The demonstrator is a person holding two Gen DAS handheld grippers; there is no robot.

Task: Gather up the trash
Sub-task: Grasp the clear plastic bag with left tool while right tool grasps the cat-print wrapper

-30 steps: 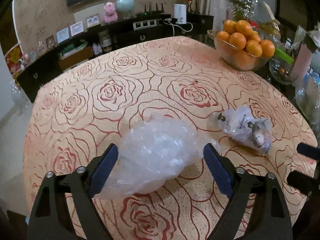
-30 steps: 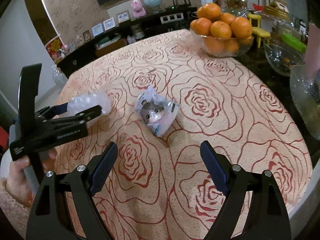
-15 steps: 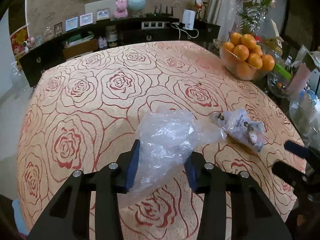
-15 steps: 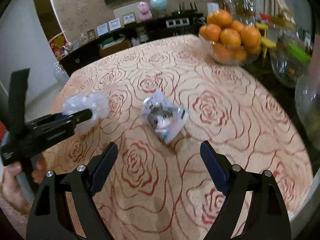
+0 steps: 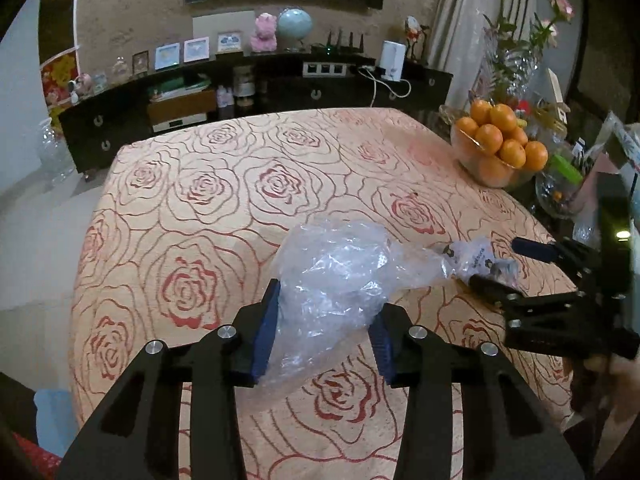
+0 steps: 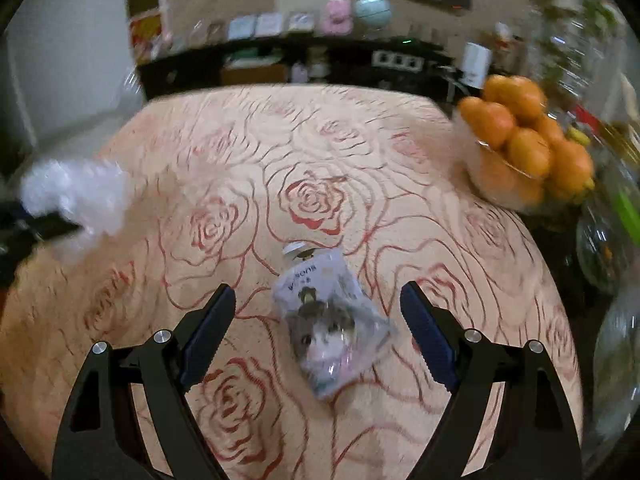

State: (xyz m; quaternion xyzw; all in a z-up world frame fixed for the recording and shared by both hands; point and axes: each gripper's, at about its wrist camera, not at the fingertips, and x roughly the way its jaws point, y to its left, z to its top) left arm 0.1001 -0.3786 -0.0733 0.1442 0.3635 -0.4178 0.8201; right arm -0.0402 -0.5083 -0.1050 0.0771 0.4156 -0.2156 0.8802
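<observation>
My left gripper is shut on a crumpled clear plastic bag and holds it above the rose-patterned tablecloth. The bag also shows blurred at the left of the right wrist view. A small printed wrapper with a cat picture lies on the cloth between the open jaws of my right gripper. In the left wrist view the wrapper lies at the right, with my right gripper around it.
A glass bowl of oranges stands at the table's far right edge, also seen in the right wrist view. Glass jars and clutter sit to the right. A dark sideboard runs behind the table.
My left gripper closed on the plastic bag and lifted it off the cloth. My right gripper moved forward until the cat wrapper lies between its open jaws.
</observation>
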